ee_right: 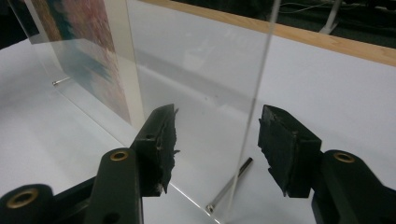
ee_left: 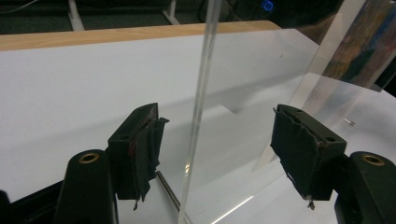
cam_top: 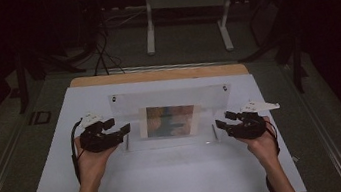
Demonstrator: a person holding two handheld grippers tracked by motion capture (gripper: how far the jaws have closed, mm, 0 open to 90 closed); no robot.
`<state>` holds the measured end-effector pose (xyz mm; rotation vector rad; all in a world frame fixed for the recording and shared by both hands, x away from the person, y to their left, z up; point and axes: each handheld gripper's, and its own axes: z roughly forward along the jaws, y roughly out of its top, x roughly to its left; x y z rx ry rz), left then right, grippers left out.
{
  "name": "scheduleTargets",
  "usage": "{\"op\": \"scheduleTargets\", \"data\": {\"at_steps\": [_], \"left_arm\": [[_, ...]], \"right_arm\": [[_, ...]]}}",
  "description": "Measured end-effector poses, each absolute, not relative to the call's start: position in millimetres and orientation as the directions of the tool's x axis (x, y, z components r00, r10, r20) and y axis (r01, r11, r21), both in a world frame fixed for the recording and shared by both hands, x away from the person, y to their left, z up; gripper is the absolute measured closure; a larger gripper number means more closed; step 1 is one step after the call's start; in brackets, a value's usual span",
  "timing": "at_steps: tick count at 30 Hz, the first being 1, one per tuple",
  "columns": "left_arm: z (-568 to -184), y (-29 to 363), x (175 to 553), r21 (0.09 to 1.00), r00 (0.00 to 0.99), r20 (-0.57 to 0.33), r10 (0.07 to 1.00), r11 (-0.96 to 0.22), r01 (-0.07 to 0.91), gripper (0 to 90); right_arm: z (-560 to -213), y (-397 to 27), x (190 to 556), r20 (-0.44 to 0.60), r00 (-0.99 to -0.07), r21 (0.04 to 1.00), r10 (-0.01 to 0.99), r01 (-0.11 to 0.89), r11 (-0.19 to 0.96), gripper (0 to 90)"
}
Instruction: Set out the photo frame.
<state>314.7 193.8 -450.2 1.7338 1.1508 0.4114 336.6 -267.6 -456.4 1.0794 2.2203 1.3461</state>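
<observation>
So I've got a claw on each end of the clear acrylic photo frame [cam_top: 171, 113], which stands upright about mid-desk on the white desk [cam_top: 170, 177] with a colourful print [cam_top: 171, 120] sandwiched in the middle. My left claw [cam_top: 122, 131] is spread wide with the frame's left edge [ee_left: 201, 93] running straight up between the jaws, pads not touching it on either side. Same deal with my right claw [cam_top: 221, 121]: jaws apart, the right edge [ee_right: 256, 102] sitting in the gap, closer to the right-hand pad but not pinched as far as I can see. I'd say lining up on both ends like this is so the thing lifts level instead of tipping, since it only rests on little metal pins [ee_right: 231, 184] at the bottom. Room-wise it's easy: bare desk in front of the frame and a strip behind before the wooden rim [cam_top: 155, 75], nothing else nearby to knock into
</observation>
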Motion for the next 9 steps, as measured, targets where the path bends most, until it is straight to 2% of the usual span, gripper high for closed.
{"op": "scheduleTargets", "data": {"at_steps": [5,9], "left_arm": [[-447.4,201.9,313.5,0.858,0.51,-0.228,0.829,-0.076,0.507,33.5],[-443.6,223.9,312.4,0.848,0.551,-0.265,0.792,-0.081,0.525,35.3]], "right_arm": [[-455.0,-271.9,335.9,0.091,-0.662,0.851,0.744,0.44,0.287,45.8],[-452.0,-279.2,335.9,0.079,-0.662,0.847,0.746,0.439,0.3,45.8]]}}
